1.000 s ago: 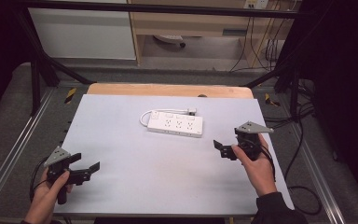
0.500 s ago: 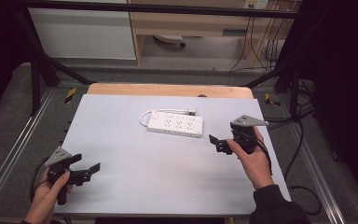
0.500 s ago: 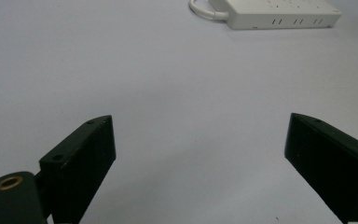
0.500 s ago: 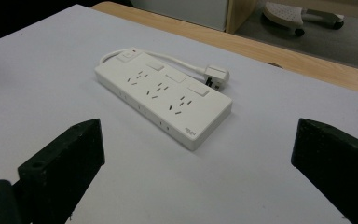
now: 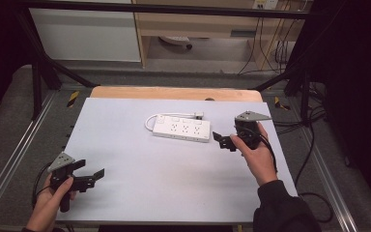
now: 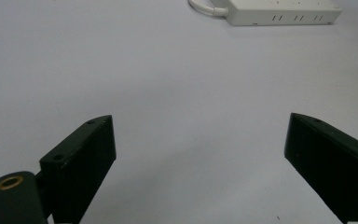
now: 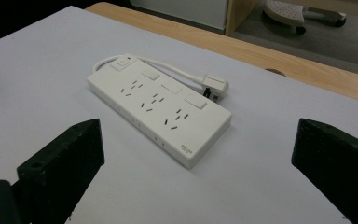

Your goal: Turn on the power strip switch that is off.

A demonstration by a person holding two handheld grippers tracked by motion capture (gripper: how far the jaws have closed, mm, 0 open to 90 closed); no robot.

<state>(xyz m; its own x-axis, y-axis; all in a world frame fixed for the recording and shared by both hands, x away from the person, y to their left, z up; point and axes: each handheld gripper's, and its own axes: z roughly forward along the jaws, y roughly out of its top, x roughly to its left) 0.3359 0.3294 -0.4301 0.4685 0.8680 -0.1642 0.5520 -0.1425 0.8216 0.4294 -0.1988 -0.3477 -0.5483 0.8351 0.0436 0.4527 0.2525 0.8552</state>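
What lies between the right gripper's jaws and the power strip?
Nothing: in the right gripper view, bare white table separates the open right gripper from the power strip. The high view agrees.

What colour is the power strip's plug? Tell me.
White, like the power strip; its plug shows best in the right gripper view.

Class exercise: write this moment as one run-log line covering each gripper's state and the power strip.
right gripper: open, beside power strip, not touching | left gripper: open, near table's front left | power strip: flat, cord looped behind, plug free
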